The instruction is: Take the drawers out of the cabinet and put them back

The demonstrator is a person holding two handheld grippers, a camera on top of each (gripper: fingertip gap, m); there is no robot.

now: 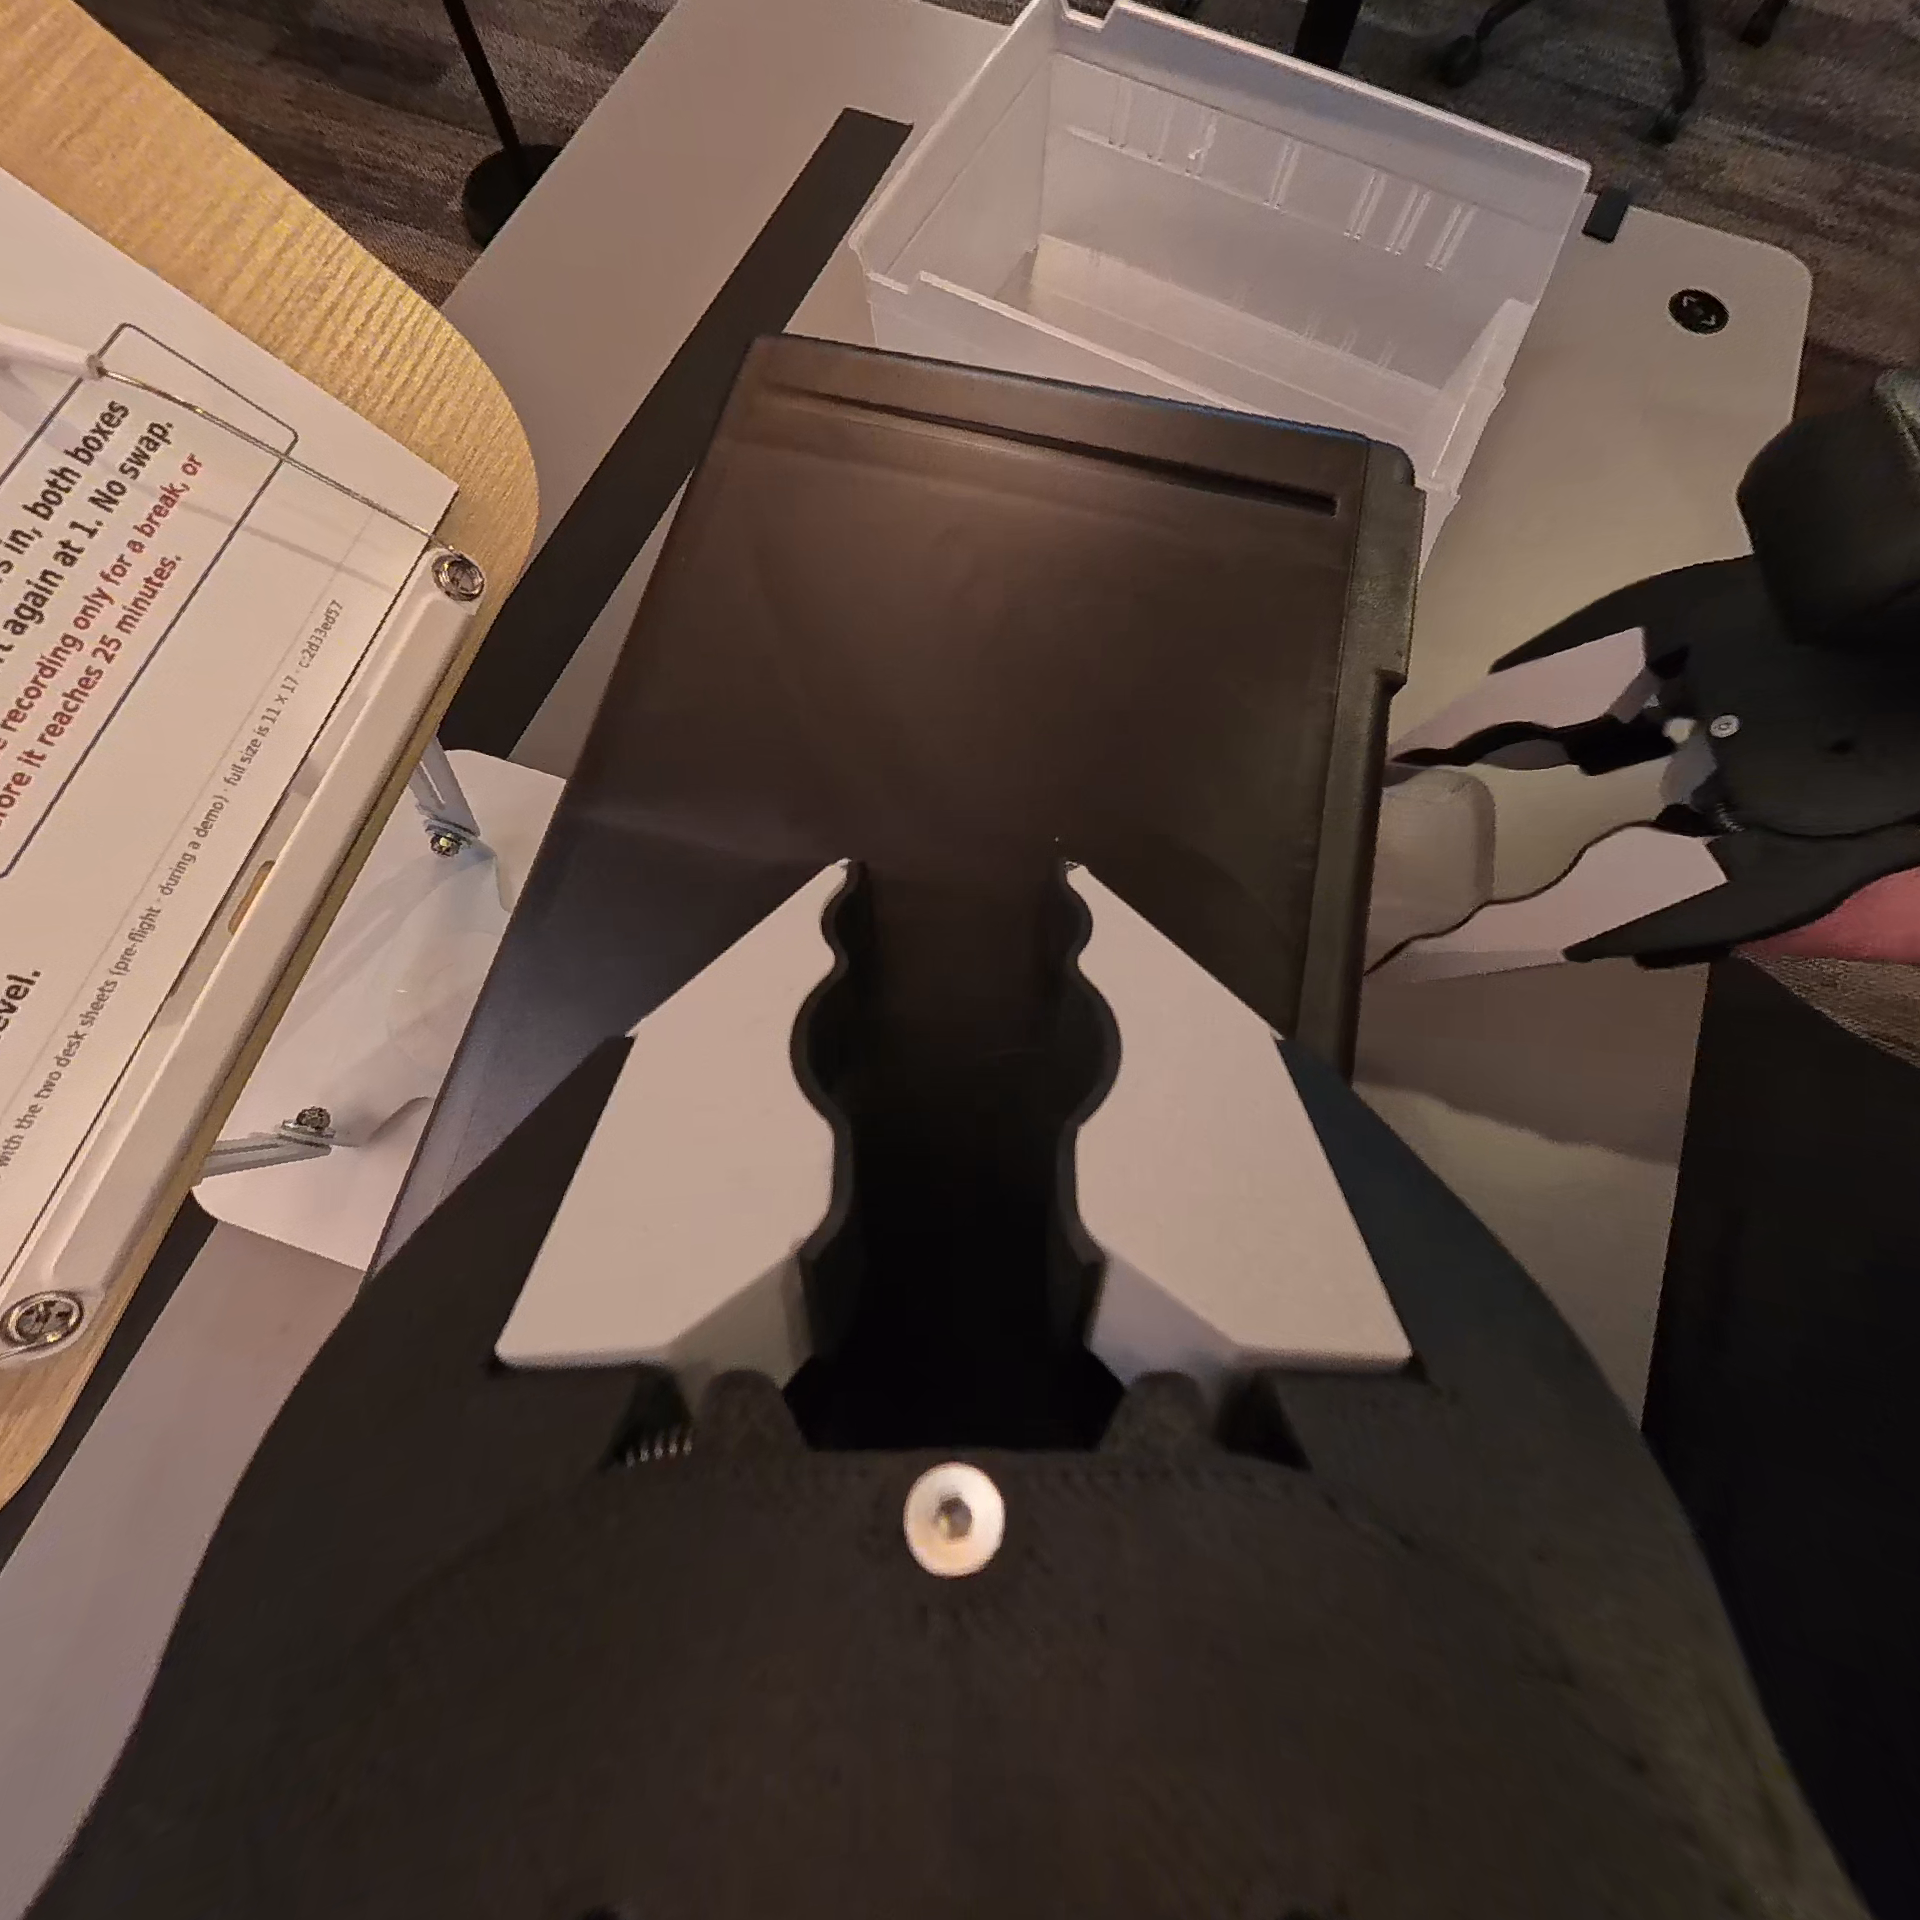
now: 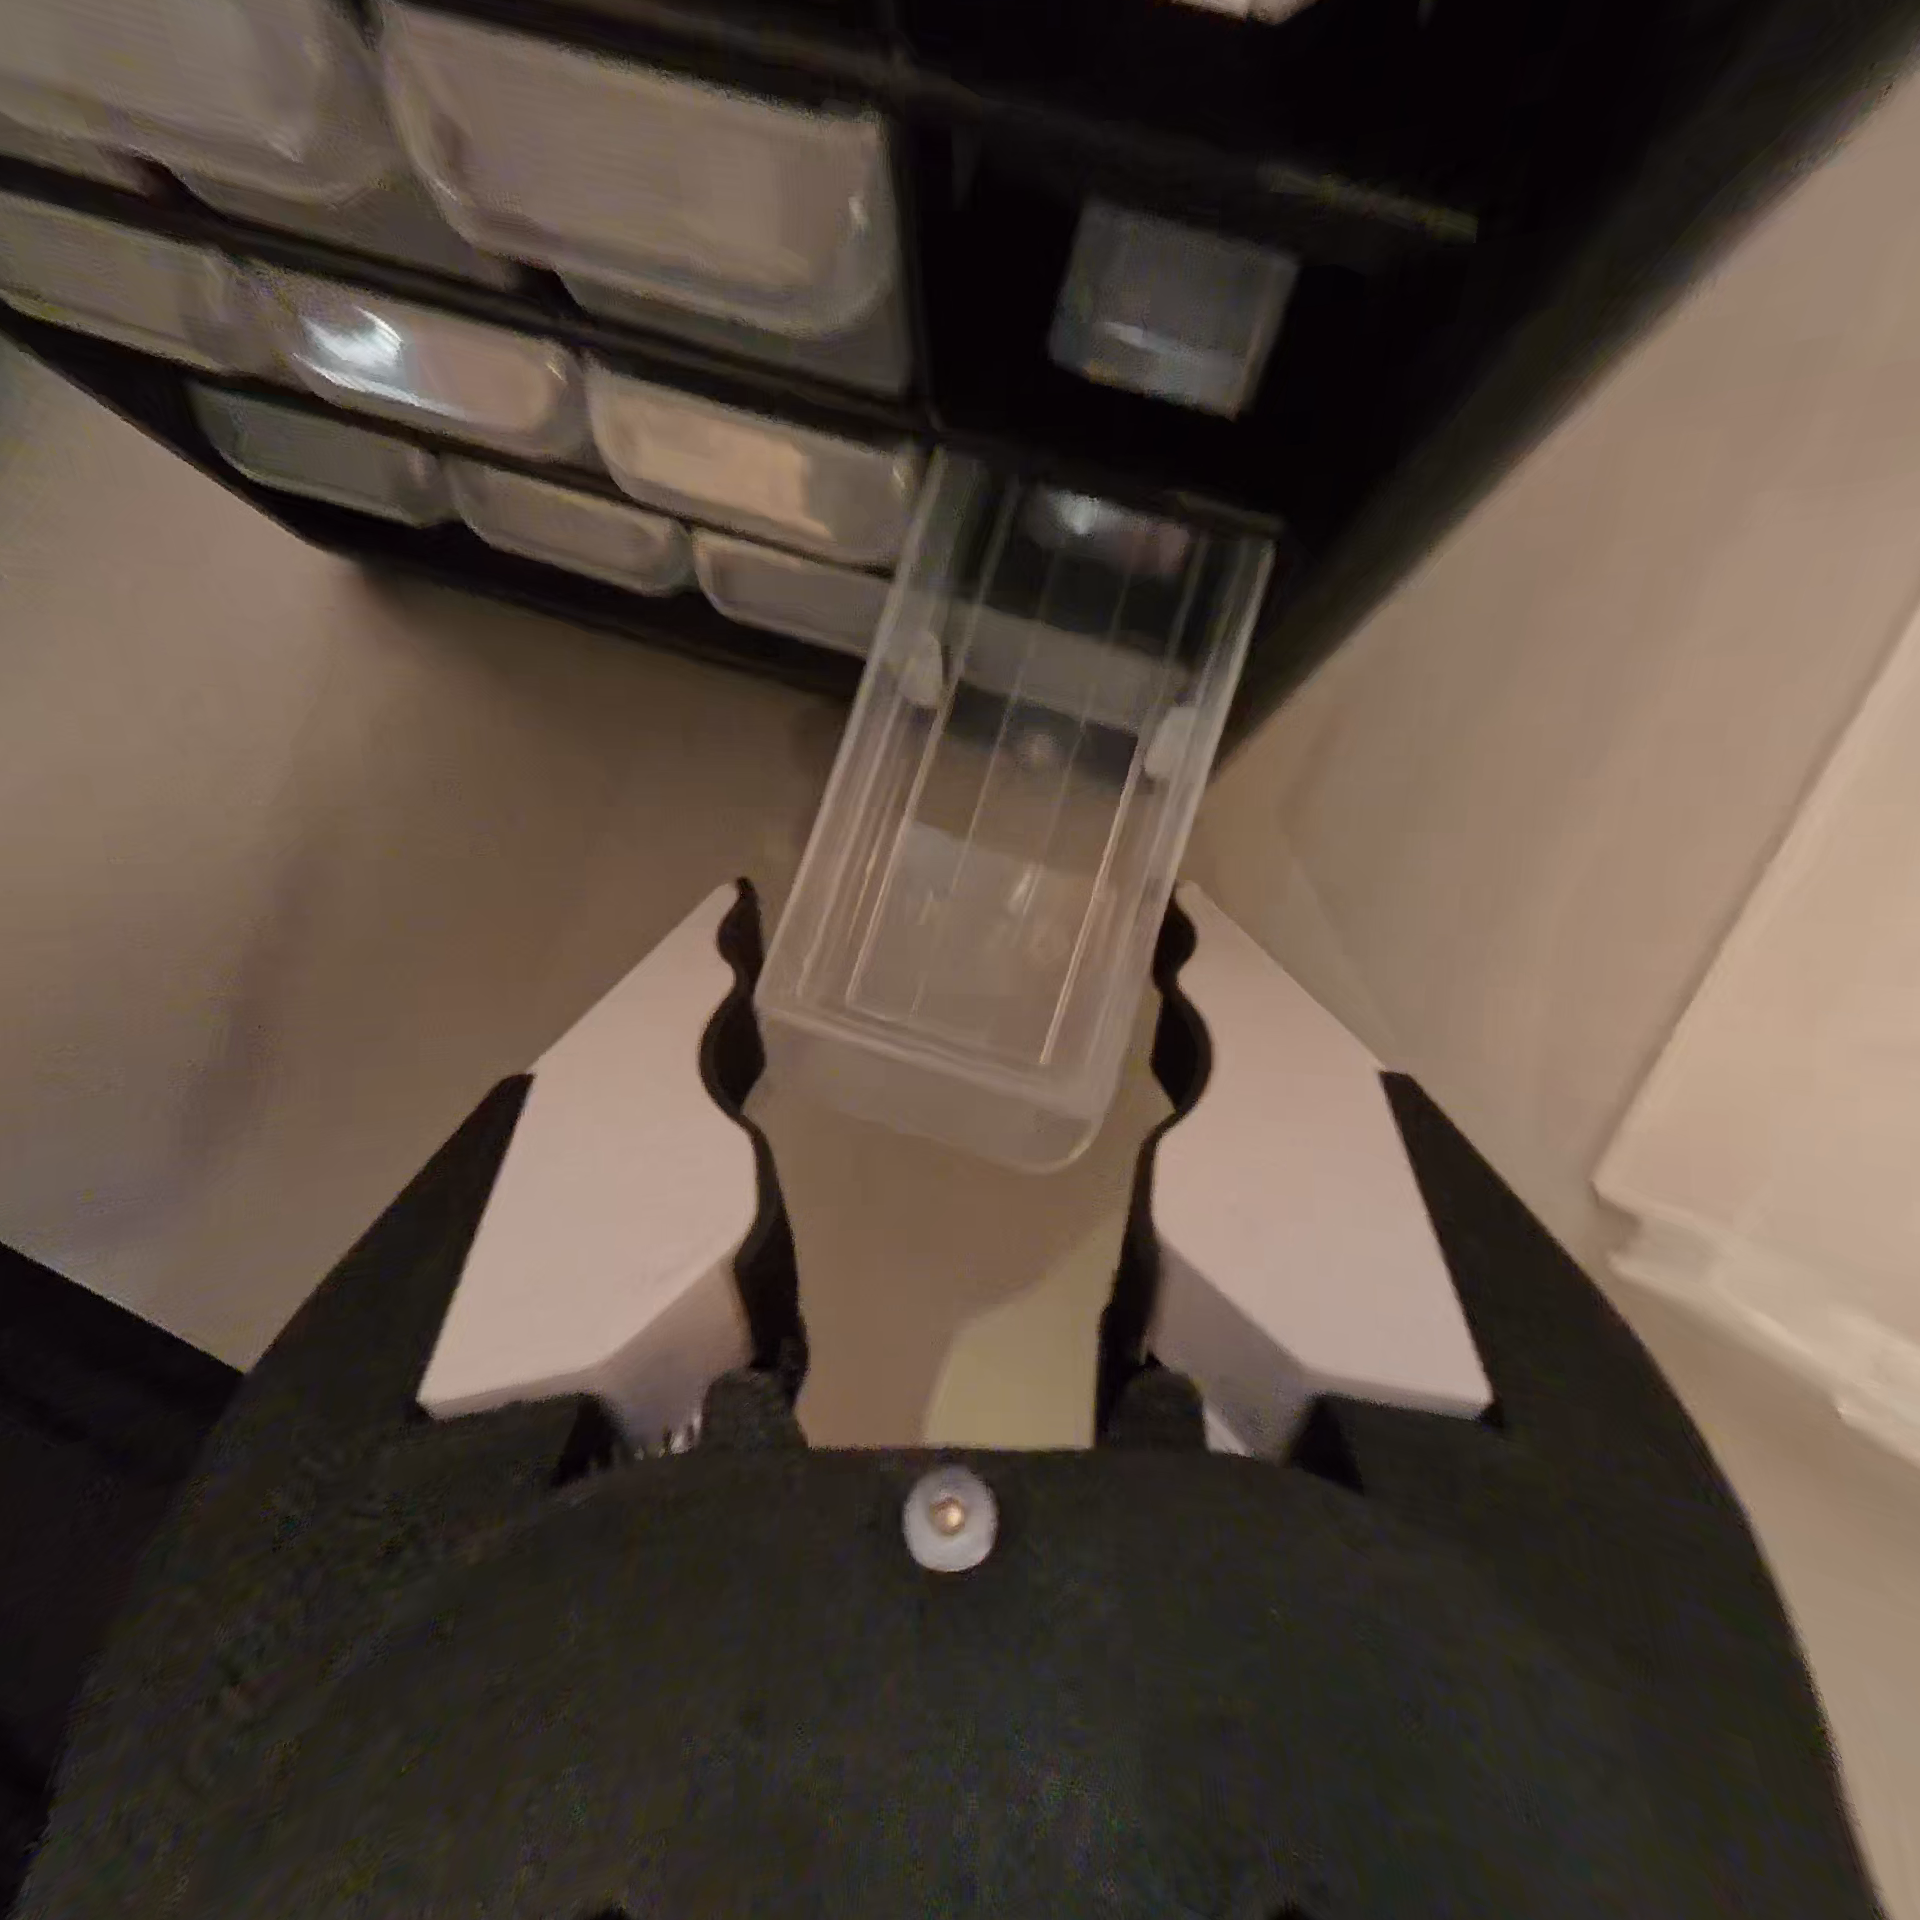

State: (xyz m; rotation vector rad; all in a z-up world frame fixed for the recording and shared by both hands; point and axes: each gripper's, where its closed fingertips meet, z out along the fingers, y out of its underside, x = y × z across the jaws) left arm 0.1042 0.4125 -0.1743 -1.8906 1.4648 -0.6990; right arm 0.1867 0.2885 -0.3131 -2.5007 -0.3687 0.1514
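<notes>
The black cabinet [image 1: 987, 644] fills the middle of the left wrist view, seen from above. My left gripper [image 1: 956, 883] is open and empty just over its top. In the right wrist view the cabinet front [image 2: 1351, 312] shows rows of clear drawers. One clear drawer [image 2: 987, 883] sticks far out of the bottom right slot, with its back end still inside. My right gripper [image 2: 958, 904] holds its front end, a finger against each side. Another clear drawer [image 2: 1164, 301] sits recessed in the slot above. The right gripper also shows in the left wrist view [image 1: 1486, 852], beside the cabinet.
A white plastic bin [image 1: 1195, 260] stands on the table behind the cabinet; its edge also shows in the right wrist view [image 2: 1766, 1039]. A wooden board with a printed sheet in a clear holder [image 1: 208, 623] lies to the left. A hand [image 1: 1870, 914] holds the right gripper.
</notes>
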